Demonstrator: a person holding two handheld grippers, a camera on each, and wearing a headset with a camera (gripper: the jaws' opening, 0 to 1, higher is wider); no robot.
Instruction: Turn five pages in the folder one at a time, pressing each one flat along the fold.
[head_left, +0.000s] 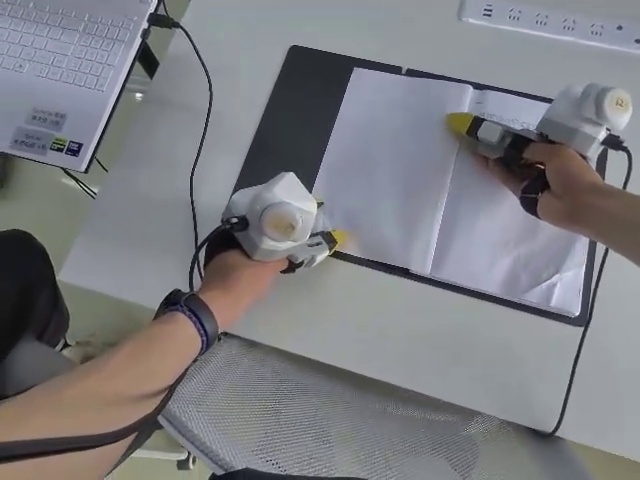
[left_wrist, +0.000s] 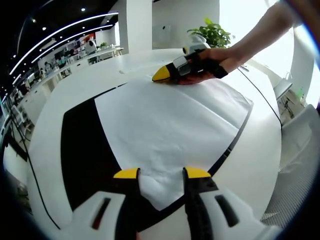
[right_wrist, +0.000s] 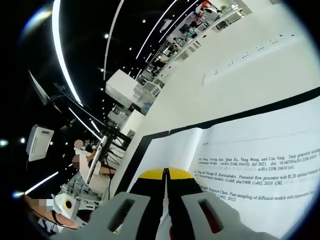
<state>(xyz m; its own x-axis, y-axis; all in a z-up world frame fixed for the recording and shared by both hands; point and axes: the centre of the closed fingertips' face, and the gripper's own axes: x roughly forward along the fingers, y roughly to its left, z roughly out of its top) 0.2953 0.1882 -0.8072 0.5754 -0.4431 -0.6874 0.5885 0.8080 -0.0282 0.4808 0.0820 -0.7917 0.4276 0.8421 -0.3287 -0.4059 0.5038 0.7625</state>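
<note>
Black folder (head_left: 290, 120) lies open on the white table (head_left: 150, 210), ctr-right of the head view, its right side covered w/ white sheets and its left cover partly bare.

The left tongs (head_left: 336, 241), held in a hand (head_left: 232, 268) w/ a dark wristband (head_left: 197, 316), sit at the lower-left corner of the blank left page (head_left: 390, 150), lower ctr of the frame. In the left gripper view, bottom ctr, they are spread: yellow tips apart, w/ the page corner (left_wrist: 160, 192) lying in the gap between them.

The right tongs (head_left: 458, 123) come in from the upper right of the head view, held in the other hand (head_left: 555, 180). They point left, tip on the paper at the fold, near the folder's top edge. In the right gripper view, bottom ctr, they are pressed together, tips touching, nothing seen between them. There they rest where the blank page meets a printed page (right_wrist: 260, 165) carrying lines of small text.

A laptop (head_left: 60, 60) fills the upper left of the head view and a power strip (head_left: 550, 20) lies along the top right. A black cable (head_left: 207, 110) runs down the table toward the left tongs. A grey mesh chair seat (head_left: 330, 415) shows at the bottom.
</note>
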